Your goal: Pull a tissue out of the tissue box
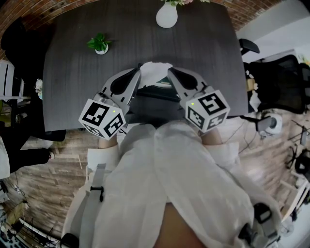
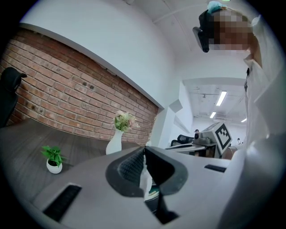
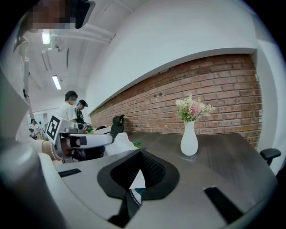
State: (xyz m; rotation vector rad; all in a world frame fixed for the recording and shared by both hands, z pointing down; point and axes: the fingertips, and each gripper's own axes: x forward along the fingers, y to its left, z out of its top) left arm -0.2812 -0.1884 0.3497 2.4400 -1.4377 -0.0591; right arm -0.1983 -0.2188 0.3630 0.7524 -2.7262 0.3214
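A white tissue [image 1: 154,72] stands crumpled above the dark tissue box [image 1: 151,93] near the table's front edge. My left gripper [image 1: 140,73] comes in from the left and is shut on the tissue's left side. A white strip of tissue [image 2: 145,178] shows between its pads. My right gripper [image 1: 170,72] comes in from the right, shut on the tissue's other side, with a white corner of the tissue [image 3: 136,180] showing between its jaws. In the right gripper view the bulk of the tissue [image 3: 119,144] rises beside the left gripper [image 3: 76,139]. A teal edge of the box [image 2: 153,193] peeks out below.
A white vase with flowers [image 1: 166,14] stands at the far edge of the dark table [image 1: 68,82], and a small potted plant [image 1: 99,44] sits at its left. A black chair [image 1: 283,82] and cables lie to the right. Two people [image 3: 71,107] stand far off by the brick wall [image 3: 214,89].
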